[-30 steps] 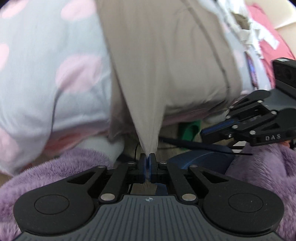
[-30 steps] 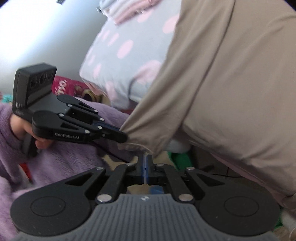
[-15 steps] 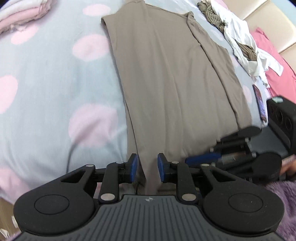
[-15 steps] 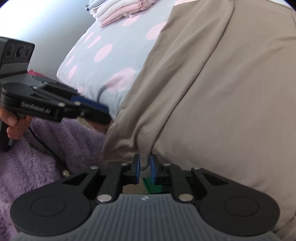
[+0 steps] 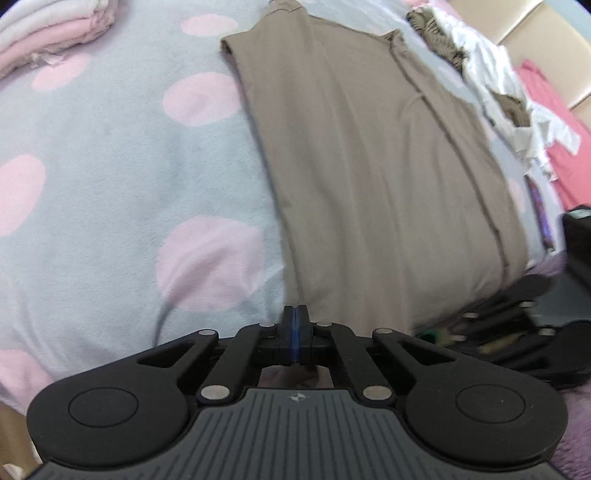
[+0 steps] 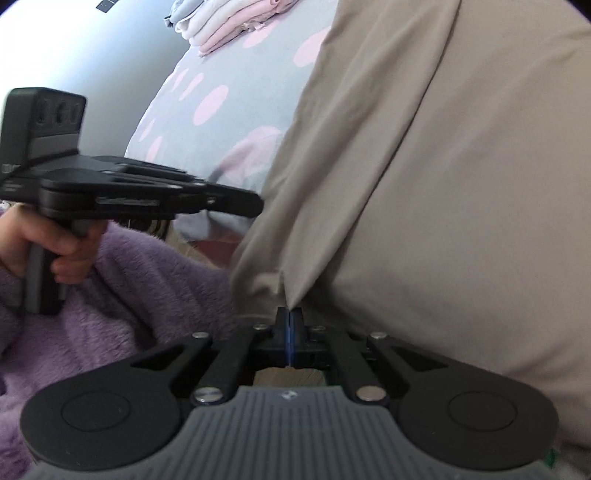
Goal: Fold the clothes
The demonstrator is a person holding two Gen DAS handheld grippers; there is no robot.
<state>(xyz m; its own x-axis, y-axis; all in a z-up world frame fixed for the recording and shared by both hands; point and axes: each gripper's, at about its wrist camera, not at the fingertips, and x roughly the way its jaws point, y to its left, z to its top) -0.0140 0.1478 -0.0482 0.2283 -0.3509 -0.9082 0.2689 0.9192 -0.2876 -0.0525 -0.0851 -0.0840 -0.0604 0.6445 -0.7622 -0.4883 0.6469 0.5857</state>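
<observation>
Taupe jersey garment (image 5: 373, 166), long and smooth with its sides folded inward, lies flat on your grey fleece bedspread with pink dots (image 5: 110, 166), its near hem hanging over the bed's edge. Only your left wrist view shows the loose heap of white and olive clothes (image 5: 491, 85) and one pink garment (image 5: 554, 147) at the far right. Both views catch one folded stack of pink and white clothes (image 6: 236, 22) at the far end. Only your right wrist view shows your purple fleece sleeve (image 6: 122, 295). Your left gripper (image 5: 294, 325) has its jaws together at the hem's left corner; whether cloth is caught, you cannot tell. Your right gripper (image 6: 290, 325) is clamped on a pinch of the hem.
</observation>
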